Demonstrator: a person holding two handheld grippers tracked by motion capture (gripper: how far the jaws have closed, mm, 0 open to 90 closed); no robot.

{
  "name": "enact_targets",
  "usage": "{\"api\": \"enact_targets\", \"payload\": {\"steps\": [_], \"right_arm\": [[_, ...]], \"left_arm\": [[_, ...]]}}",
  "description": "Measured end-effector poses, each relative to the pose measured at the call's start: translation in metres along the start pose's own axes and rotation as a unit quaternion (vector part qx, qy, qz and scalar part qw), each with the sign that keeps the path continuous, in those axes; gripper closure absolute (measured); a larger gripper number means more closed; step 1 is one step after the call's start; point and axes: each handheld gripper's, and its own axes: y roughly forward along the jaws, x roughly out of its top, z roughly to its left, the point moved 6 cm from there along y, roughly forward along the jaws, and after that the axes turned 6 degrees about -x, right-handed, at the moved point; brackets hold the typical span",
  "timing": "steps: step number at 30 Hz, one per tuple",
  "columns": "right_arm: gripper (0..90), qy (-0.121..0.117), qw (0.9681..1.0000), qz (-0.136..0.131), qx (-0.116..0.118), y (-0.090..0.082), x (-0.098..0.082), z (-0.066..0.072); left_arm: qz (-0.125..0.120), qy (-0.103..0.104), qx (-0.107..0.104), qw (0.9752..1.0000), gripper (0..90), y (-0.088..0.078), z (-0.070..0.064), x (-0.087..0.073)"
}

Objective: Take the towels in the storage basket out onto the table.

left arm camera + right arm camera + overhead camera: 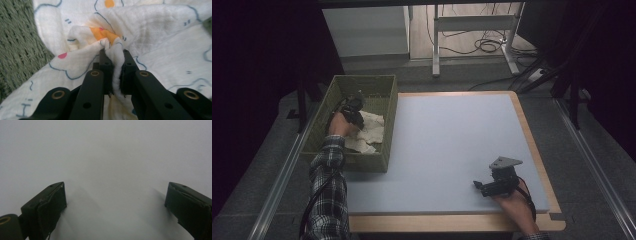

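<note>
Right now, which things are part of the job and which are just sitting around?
In the job:
- cloth, pinched in a fold
- left gripper, shut on the cloth
- basket holding the cloth

Just there:
- right gripper, open over the bare table
- cables on the floor

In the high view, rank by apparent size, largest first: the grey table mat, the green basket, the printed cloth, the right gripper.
1. grey table mat
2. green basket
3. printed cloth, partly hidden by the left gripper
4. right gripper, nearer the camera, so its rank against the cloth is unsure
</note>
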Motion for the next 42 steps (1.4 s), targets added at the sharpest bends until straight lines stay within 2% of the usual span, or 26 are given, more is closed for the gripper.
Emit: {"api": "enact_targets", "payload": {"steps": [2, 3, 4, 7, 8, 9, 11, 12, 16, 17, 19, 23, 24, 25, 26, 29, 33, 35, 40, 41, 42], "right_arm": [[3.8, 0.000, 1.0000, 0.000, 0.000, 0.000, 0.000, 0.000], [3.8, 0.000, 1.0000, 0.000, 0.000, 0.000, 0.000, 0.000], [3.8, 0.000, 1.0000, 0.000, -0.001, 0.000, 0.000, 0.000], [3.8, 0.000, 1.0000, 0.000, 0.000, 0.000, 0.000, 0.000], [3.8, 0.000, 1.0000, 0.000, 0.000, 0.000, 0.000, 0.000], [3.8, 0.000, 1.0000, 0.000, 0.000, 0.000, 0.000, 0.000], [3.8, 0.000, 1.0000, 0.000, 0.000, 0.000, 0.000, 0.000], [3.8, 0.000, 1.0000, 0.000, 0.000, 0.000, 0.000, 0.000], [3.8, 0.000, 1.0000, 0.000, 0.000, 0.000, 0.000, 0.000], [3.8, 0.000, 1.0000, 0.000, 0.000, 0.000, 0.000, 0.000], [3.8, 0.000, 1.0000, 0.000, 0.000, 0.000, 0.000, 0.000], [3.8, 0.000, 1.0000, 0.000, -0.001, 0.000, 0.000, 0.000], [3.8, 0.000, 1.0000, 0.000, -0.001, 0.000, 0.000, 0.000], [3.8, 0.000, 1.0000, 0.000, -0.001, 0.000, 0.000, 0.000], [3.8, 0.000, 1.0000, 0.000, 0.000, 0.000, 0.000, 0.000], [3.8, 0.000, 1.0000, 0.000, -0.001, 0.000, 0.000, 0.000], [3.8, 0.000, 1.0000, 0.000, -0.001, 0.000, 0.000, 0.000], [3.8, 0.000, 1.0000, 0.000, -0.001, 0.000, 0.000, 0.000], [3.8, 0.000, 1.0000, 0.000, -0.001, 0.000, 0.000, 0.000], [3.8, 0.000, 1.0000, 0.000, -0.001, 0.000, 0.000, 0.000], [3.8, 0.000, 1.0000, 0.000, -0.001, 0.000, 0.000, 0.000]], "left_arm": [[-0.016, 0.000, -0.010, 0.9998, 83.4, -0.006, -0.001, 0.001], [-0.016, 0.000, -0.010, 0.9998, 83.4, -0.006, -0.001, 0.001], [-0.030, 0.002, -0.017, 0.9994, 83.5, -0.012, -0.002, 0.000], [-0.043, 0.004, -0.028, 0.9987, 83.4, -0.020, -0.004, -0.002], [-0.058, 0.002, -0.043, 0.9974, 83.4, -0.026, -0.004, -0.003], [-0.058, 0.002, -0.043, 0.9974, 83.4, -0.026, -0.004, -0.003], [-0.078, 0.003, -0.060, 0.9952, 83.4, -0.041, -0.004, -0.007], [-0.078, 0.003, -0.060, 0.9952, 83.3, -0.041, -0.004, -0.007], [-0.109, 0.004, -0.075, 0.9912, 83.3, -0.064, -0.005, -0.012], [-0.109, 0.004, -0.075, 0.9912, 83.3, -0.064, -0.005, -0.012], [-0.125, 0.005, -0.083, 0.9887, 83.3, -0.077, -0.006, -0.015], [-0.136, 0.005, -0.086, 0.9870, 83.1, -0.088, -0.007, -0.018], [-0.146, 0.007, -0.088, 0.9854, 83.1, -0.096, -0.009, -0.020], [-0.146, 0.007, -0.088, 0.9854, 83.1, -0.096, -0.009, -0.020], [-0.151, 0.008, -0.088, 0.9846, 83.1, -0.103, -0.010, -0.021], [-0.154, 0.011, -0.086, 0.9843, 83.0, -0.111, -0.011, -0.023], [-0.164, 0.018, -0.088, 0.9823, 82.8, -0.130, -0.015, -0.026], [-0.166, 0.019, -0.088, 0.9821, 82.8, -0.132, -0.016, -0.026], [-0.176, 0.032, -0.080, 0.9806, 82.7, -0.156, -0.025, -0.027], [-0.176, 0.032, -0.080, 0.9806, 82.6, -0.156, -0.025, -0.027], [-0.179, 0.034, -0.077, 0.9801, 82.6, -0.165, -0.028, -0.028]]}}
